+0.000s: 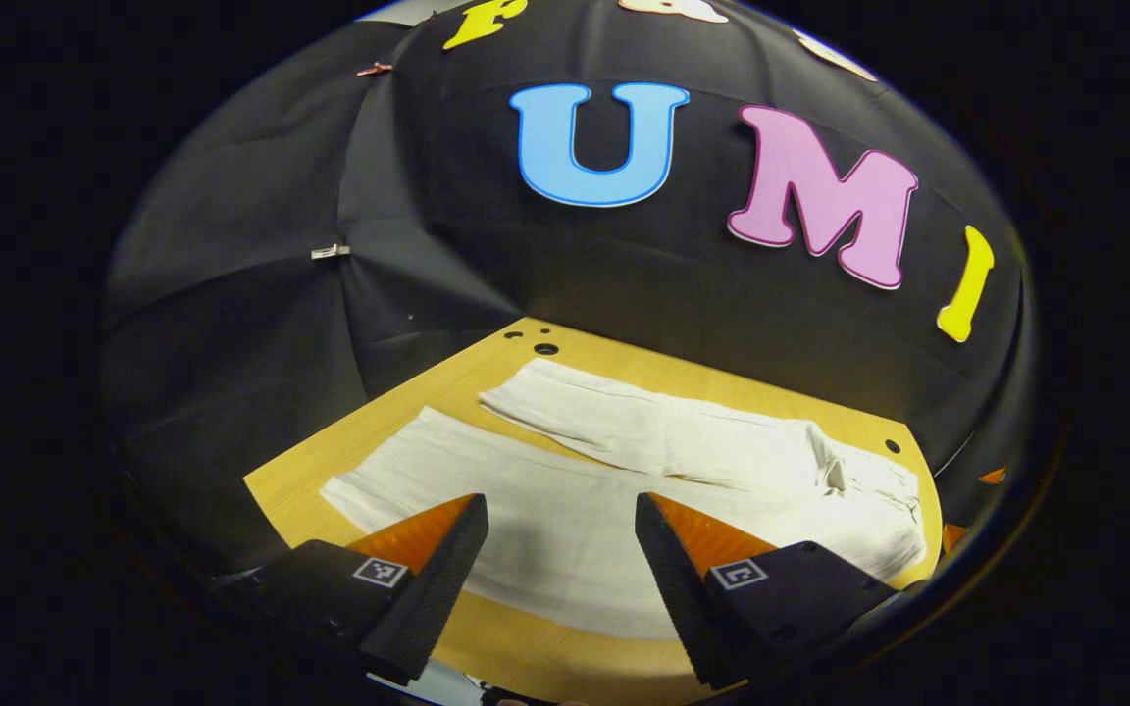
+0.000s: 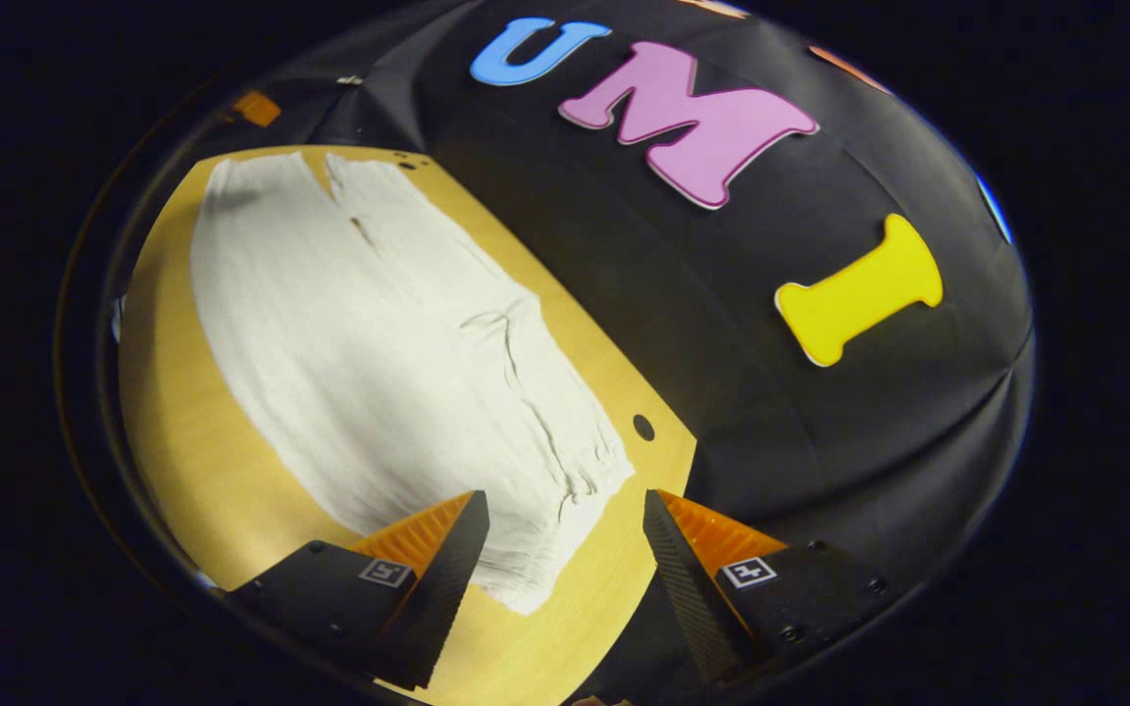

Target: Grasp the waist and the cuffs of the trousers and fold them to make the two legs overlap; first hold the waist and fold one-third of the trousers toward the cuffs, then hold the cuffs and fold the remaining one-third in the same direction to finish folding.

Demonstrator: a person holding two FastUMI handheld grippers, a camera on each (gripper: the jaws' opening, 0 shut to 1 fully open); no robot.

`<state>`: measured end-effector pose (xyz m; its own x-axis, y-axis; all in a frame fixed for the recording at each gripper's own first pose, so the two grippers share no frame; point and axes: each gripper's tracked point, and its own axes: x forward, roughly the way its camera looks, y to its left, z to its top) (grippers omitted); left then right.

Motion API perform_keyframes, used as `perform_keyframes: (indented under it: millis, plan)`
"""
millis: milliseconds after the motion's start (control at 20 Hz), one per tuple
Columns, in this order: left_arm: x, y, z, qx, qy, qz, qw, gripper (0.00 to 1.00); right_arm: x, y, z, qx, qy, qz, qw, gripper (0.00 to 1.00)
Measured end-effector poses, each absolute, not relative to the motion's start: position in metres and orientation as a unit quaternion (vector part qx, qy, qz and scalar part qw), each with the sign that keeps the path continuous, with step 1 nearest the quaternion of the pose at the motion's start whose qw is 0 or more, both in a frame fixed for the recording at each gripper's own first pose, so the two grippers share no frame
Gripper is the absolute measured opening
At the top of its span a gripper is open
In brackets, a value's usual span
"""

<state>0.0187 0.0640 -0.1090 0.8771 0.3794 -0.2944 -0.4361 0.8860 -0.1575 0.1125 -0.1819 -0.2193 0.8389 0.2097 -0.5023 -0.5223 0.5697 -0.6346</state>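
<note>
The black cloth wall (image 1: 231,294) closes the booth behind and beside the wooden table (image 1: 300,471), meeting the table's far edge in both views. In the right gripper view the wall (image 2: 820,441) runs close along the table (image 2: 182,441) edge, with a narrow strip of bare wood between it and the cloth's long side. Bare wood also shows in a wider band along the near edge in both views. A few dark holes (image 1: 545,348) sit at one far corner of the tabletop, and 1 more hole (image 2: 642,427) lies near the waist end.

The white trousers (image 1: 565,510) lie flat and spread across most of the table, the 2 legs apart, split by a gap toward the cuffs (image 1: 516,392). The gathered waist (image 2: 585,461) lies toward the table's end.

The left gripper (image 1: 561,520) hovers above the nearer leg, its fingers spread wide, holding nothing. The right gripper (image 2: 565,515) hangs over the waist end (image 2: 526,579), fingers likewise spread wide and gripping nothing; the waist's corner lies between and just below its 2 tips.
</note>
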Motion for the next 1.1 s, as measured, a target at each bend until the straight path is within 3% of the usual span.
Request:
perform_keyframes:
  millis: [500,750,800,850,1050,1100]
  plan:
    - [-0.006,0.089,-0.126,-0.099,0.153,0.258,0.949,0.96,0.099,-0.233,-0.318,-0.561,0.244,0.292,0.735,0.98]
    - [-0.010,0.094,-0.130,-0.090,0.165,0.269,0.945,0.96,0.111,-0.244,-0.328,-0.598,0.224,0.288,0.714,0.96]
    - [-0.010,0.095,-0.131,-0.088,0.166,0.270,0.944,1.00,0.114,-0.242,-0.328,-0.602,0.219,0.287,0.712,0.96]
    - [-0.010,0.096,-0.133,-0.086,0.168,0.271,0.944,0.96,0.116,-0.242,-0.331,-0.606,0.217,0.286,0.710,0.96]
    - [-0.015,0.106,-0.152,-0.081,0.189,0.273,0.940,0.96,0.128,-0.238,-0.337,-0.627,0.207,0.280,0.697,0.87]
    - [-0.018,0.110,-0.158,-0.077,0.197,0.277,0.937,1.00,0.131,-0.238,-0.336,-0.632,0.205,0.277,0.694,0.84]
